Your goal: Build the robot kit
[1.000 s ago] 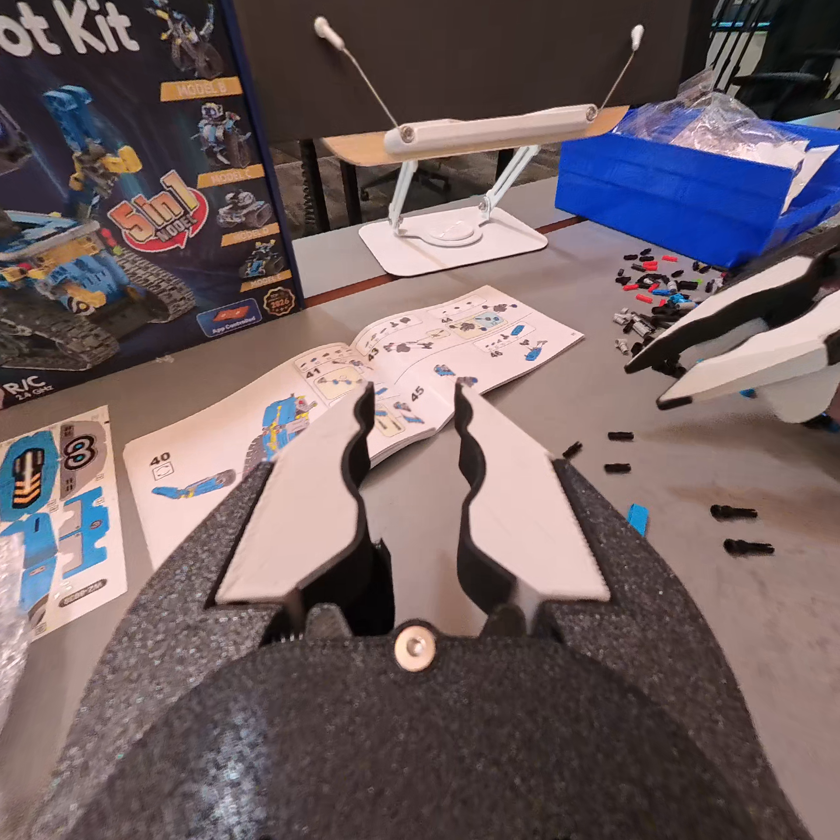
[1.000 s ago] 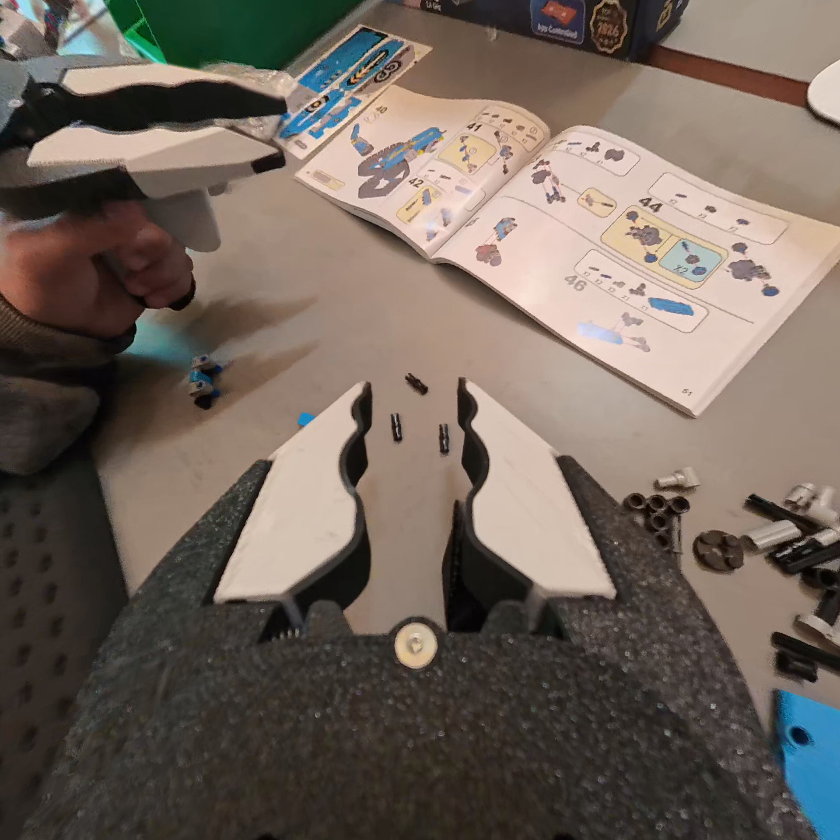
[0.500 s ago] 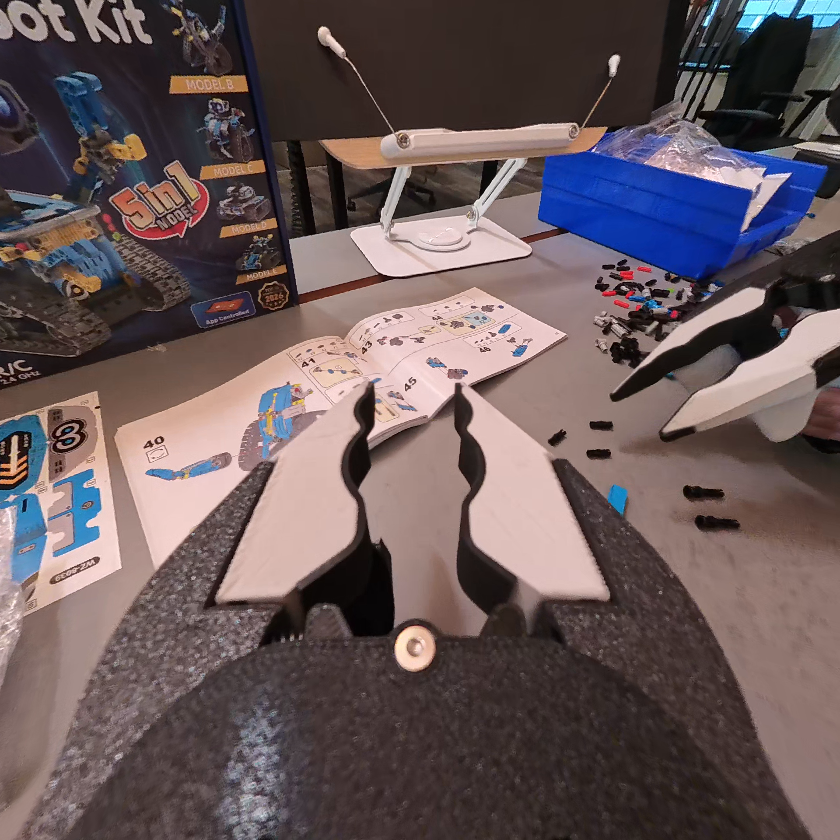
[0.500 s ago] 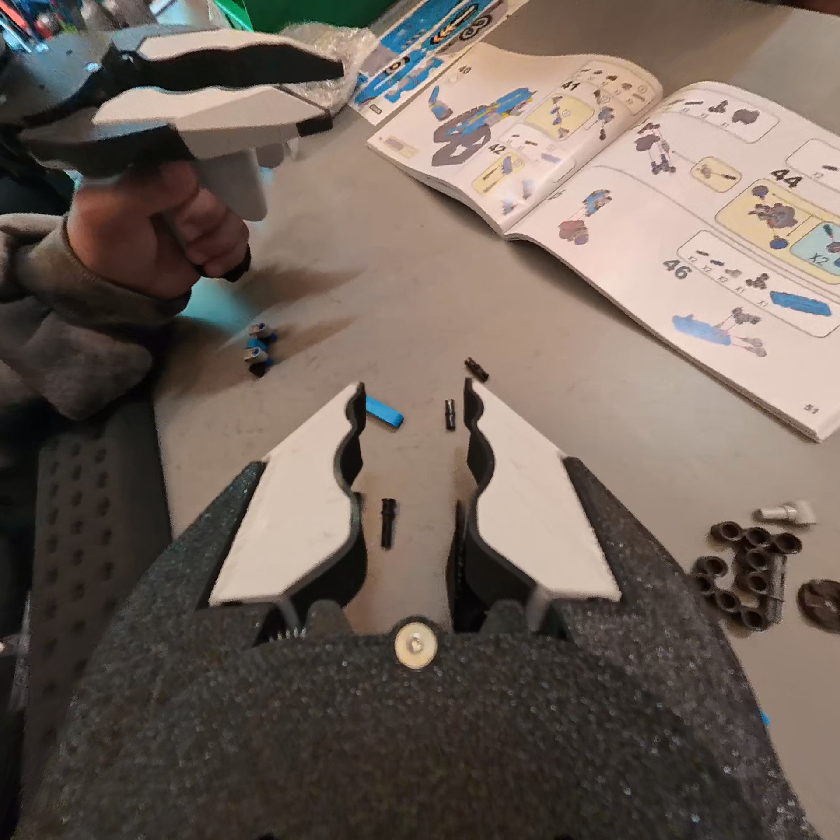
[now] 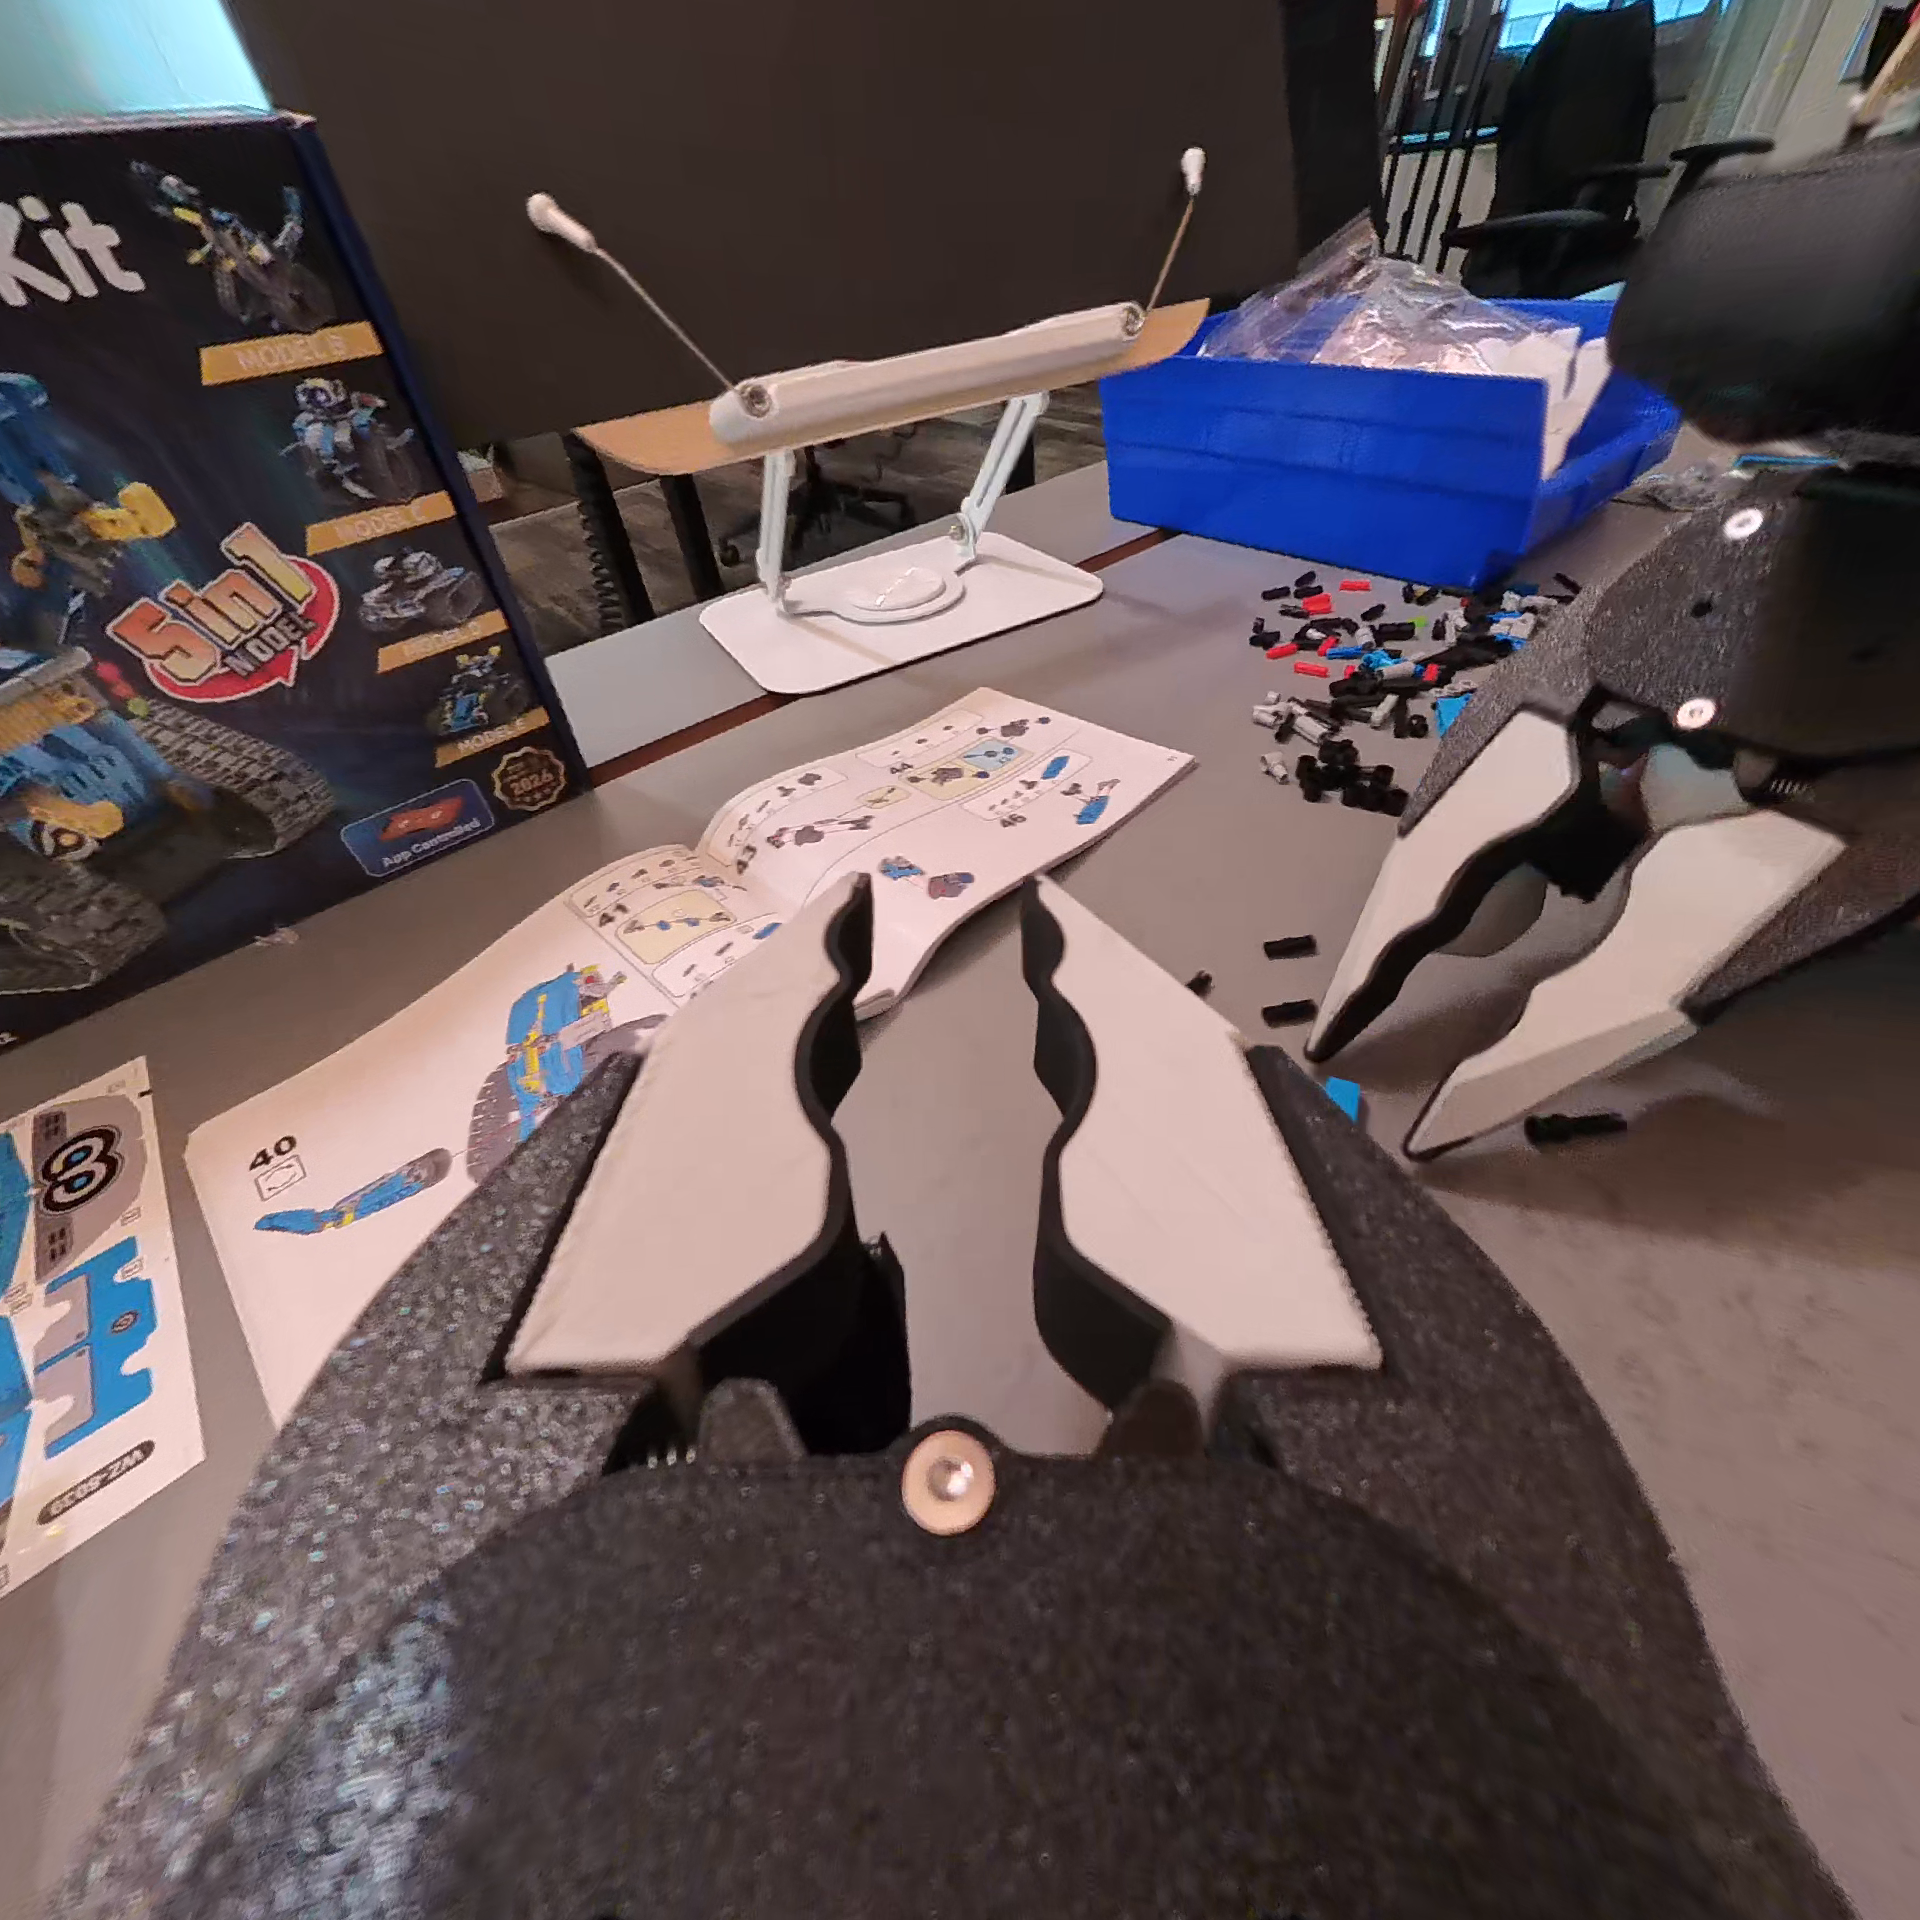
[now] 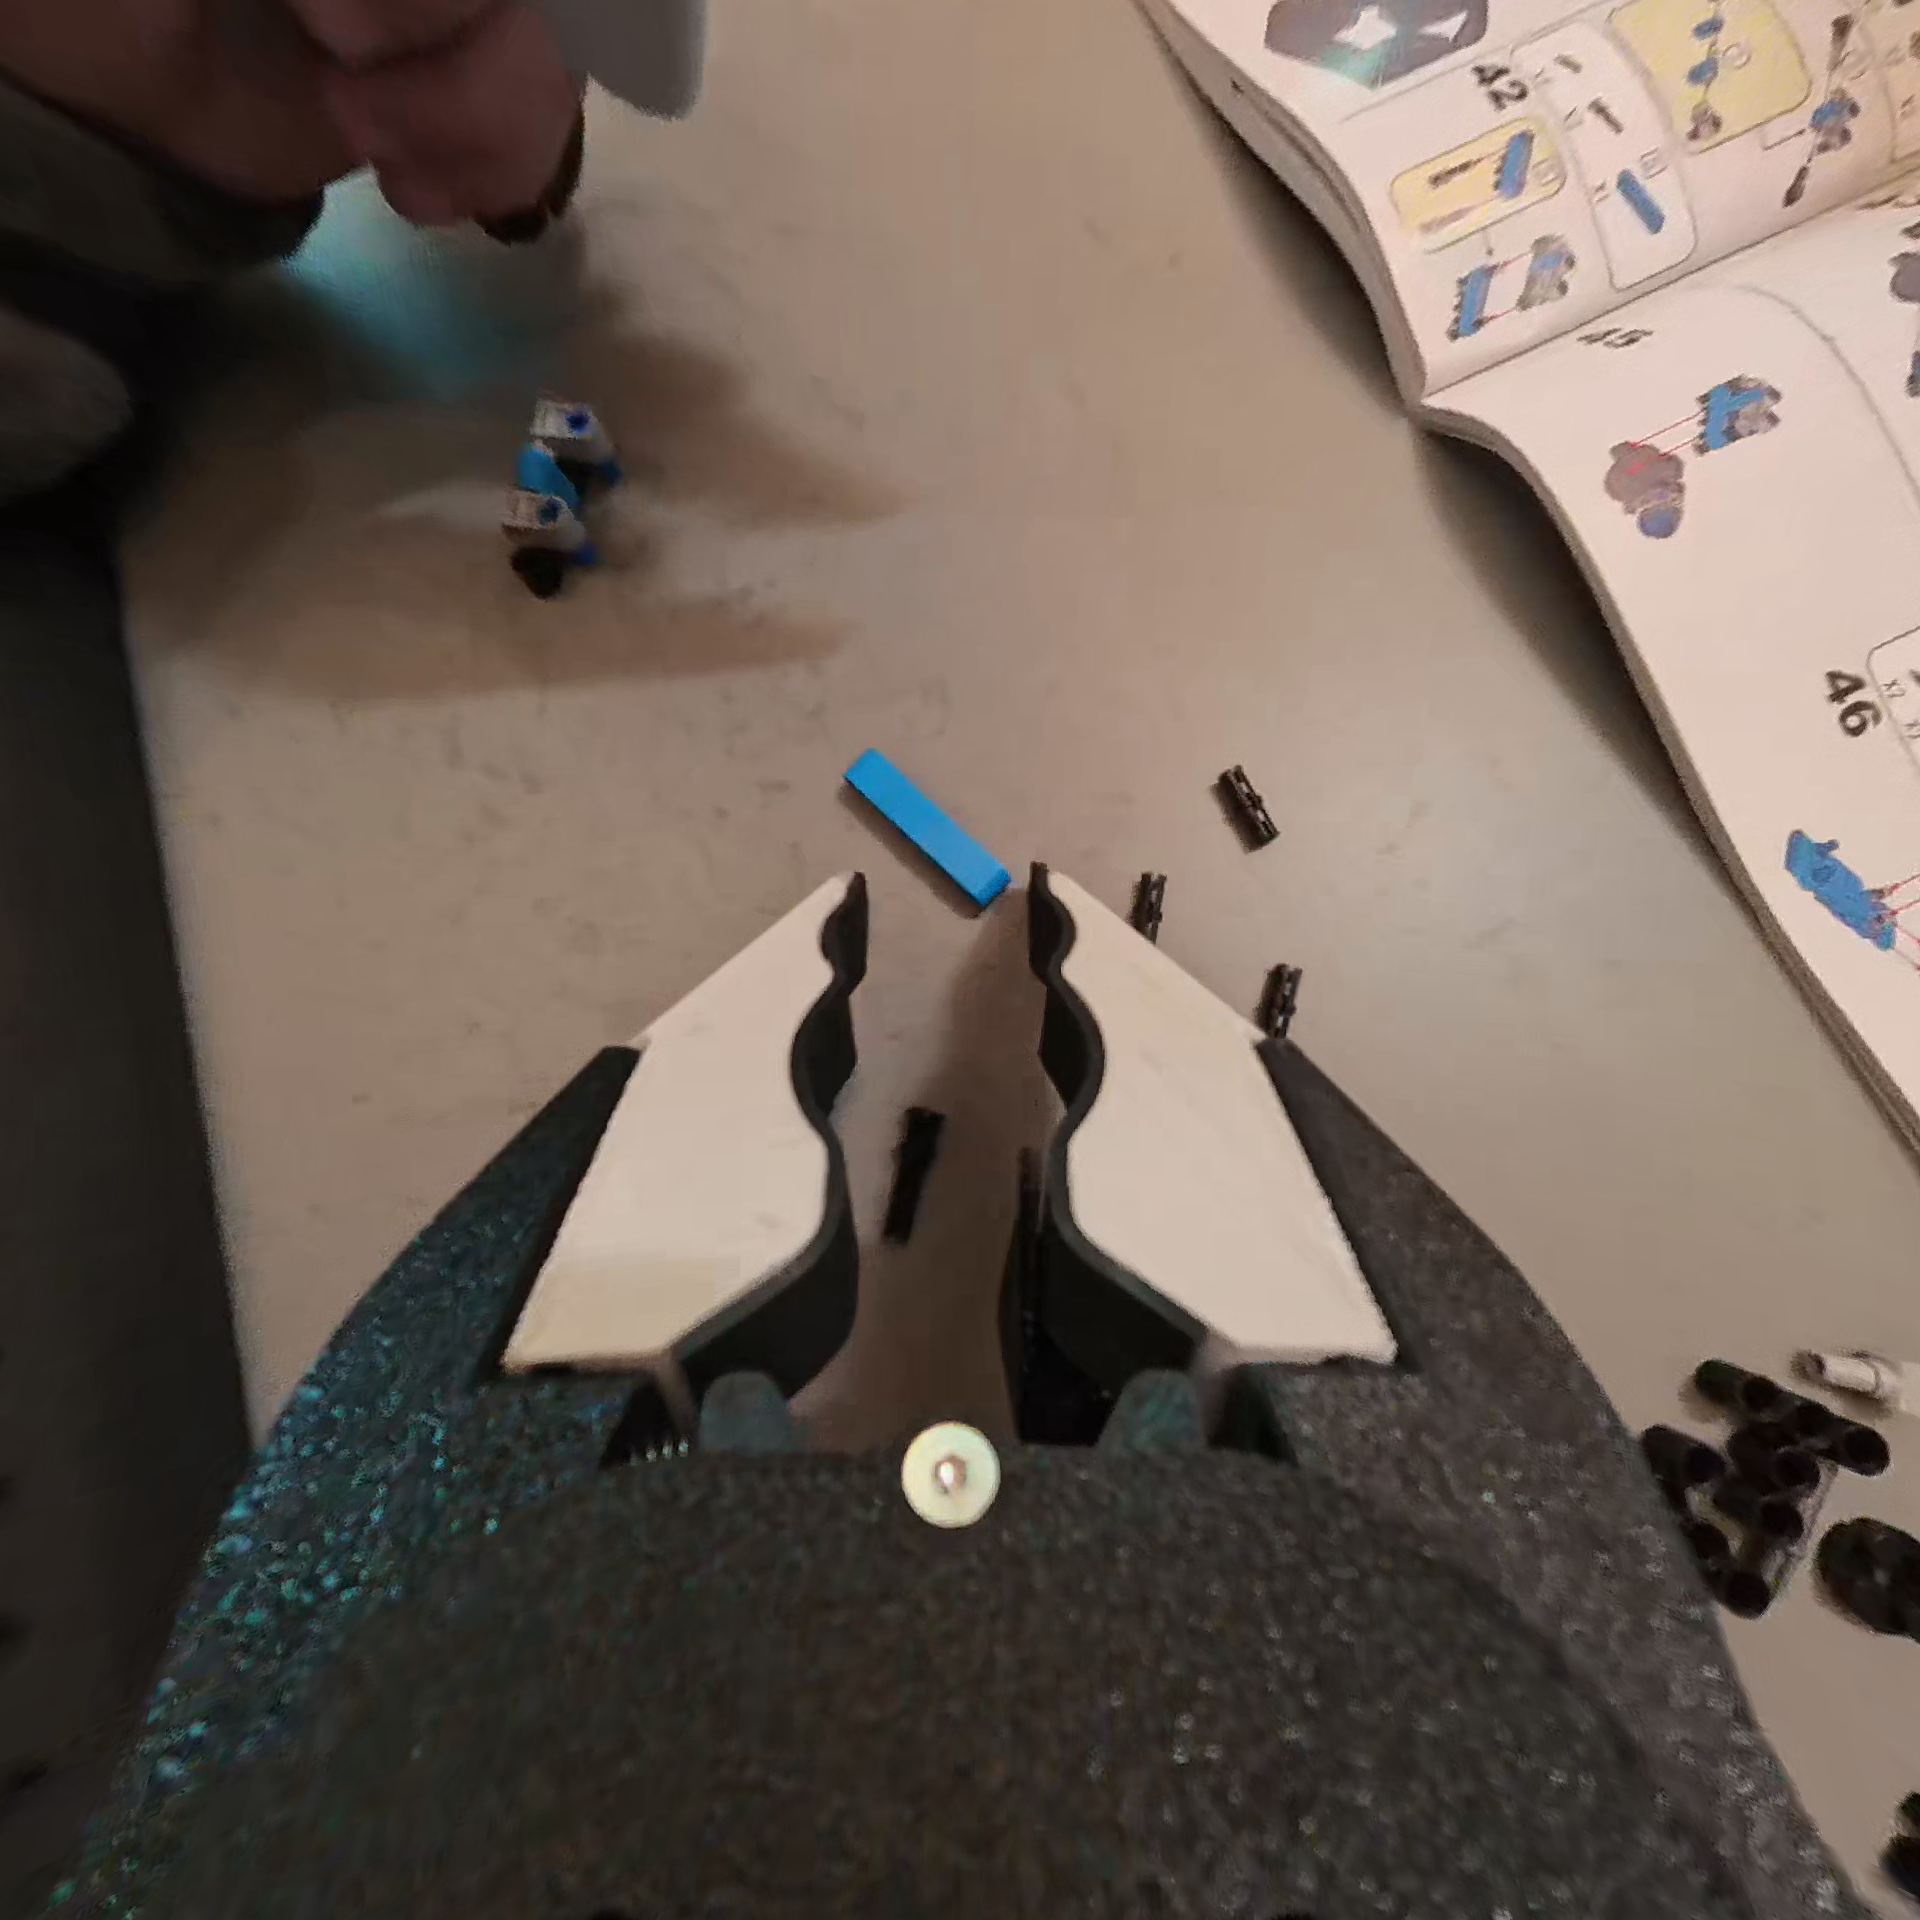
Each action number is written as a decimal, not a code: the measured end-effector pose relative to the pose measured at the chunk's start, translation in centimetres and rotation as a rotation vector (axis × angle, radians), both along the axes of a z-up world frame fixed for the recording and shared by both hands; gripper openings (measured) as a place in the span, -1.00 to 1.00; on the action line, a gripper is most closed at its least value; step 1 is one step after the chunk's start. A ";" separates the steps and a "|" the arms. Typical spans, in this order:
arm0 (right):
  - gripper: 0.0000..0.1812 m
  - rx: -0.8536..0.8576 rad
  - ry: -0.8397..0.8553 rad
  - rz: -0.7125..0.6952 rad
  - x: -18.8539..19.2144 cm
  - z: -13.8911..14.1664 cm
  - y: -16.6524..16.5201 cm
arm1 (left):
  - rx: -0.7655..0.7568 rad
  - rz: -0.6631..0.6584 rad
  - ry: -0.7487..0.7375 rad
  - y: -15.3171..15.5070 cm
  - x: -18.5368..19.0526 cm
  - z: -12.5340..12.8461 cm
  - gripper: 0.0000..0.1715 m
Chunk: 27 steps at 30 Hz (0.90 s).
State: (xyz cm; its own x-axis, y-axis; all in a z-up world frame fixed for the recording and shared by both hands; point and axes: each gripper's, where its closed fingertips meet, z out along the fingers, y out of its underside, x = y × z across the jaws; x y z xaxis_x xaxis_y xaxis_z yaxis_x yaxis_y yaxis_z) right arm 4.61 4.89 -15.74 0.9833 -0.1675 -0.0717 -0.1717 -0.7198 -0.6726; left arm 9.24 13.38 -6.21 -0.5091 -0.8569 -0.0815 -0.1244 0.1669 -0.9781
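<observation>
Both tongs (image 5: 940, 904) (image 6: 945, 883): speckled black bodies, white wavy-edged fingers with black inner pads, one silver screw each.

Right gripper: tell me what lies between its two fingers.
In the right wrist view, a black pin lies on the table between the open right gripper fingers, untouched.

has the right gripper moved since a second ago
Yes. The right gripper has gone forward and down toward the table: the blue strip now lies just off its fingers, and a black pin sits between them.
</observation>
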 end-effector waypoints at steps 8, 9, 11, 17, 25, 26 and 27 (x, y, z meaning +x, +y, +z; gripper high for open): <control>-0.88 -0.016 -0.004 0.034 0.5 -0.6 1.0 | -0.039 -0.052 0.040 -0.9 -0.2 -0.2 -0.67; -0.91 -0.017 0.011 0.030 0.5 -0.6 0.9 | -0.029 -0.067 0.043 -1.2 -0.4 -0.3 -0.67; -0.92 -0.006 0.081 0.033 0.2 -0.3 0.6 | -0.013 -0.114 0.054 -2.1 -0.8 -0.7 -0.67; -0.92 0.194 0.405 0.110 -1.6 3.7 -0.2 | -0.040 -0.428 0.187 -6.6 -4.5 -2.0 -0.67; -0.91 -0.098 -0.064 0.183 -1.6 -0.6 -0.5 | 0.244 -0.490 0.216 -8.3 -6.2 -5.6 -0.67; -0.91 -0.087 -0.089 0.188 -1.6 -0.4 -0.3 | 0.257 -0.486 0.221 -8.2 -6.1 -5.8 -0.67; -0.91 -0.094 -0.103 0.185 -1.5 -0.4 -0.3 | 0.264 -0.479 0.230 -8.1 -6.1 -5.9 -0.67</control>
State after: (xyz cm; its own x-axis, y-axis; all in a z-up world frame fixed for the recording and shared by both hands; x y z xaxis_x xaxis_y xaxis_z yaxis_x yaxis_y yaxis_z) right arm 3.15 4.57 -16.09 0.9991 0.0150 0.0385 0.0353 -0.7929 -0.6083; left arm 3.19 5.28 -12.15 -0.8641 -0.4927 -0.1026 -0.1786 0.4908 -0.8527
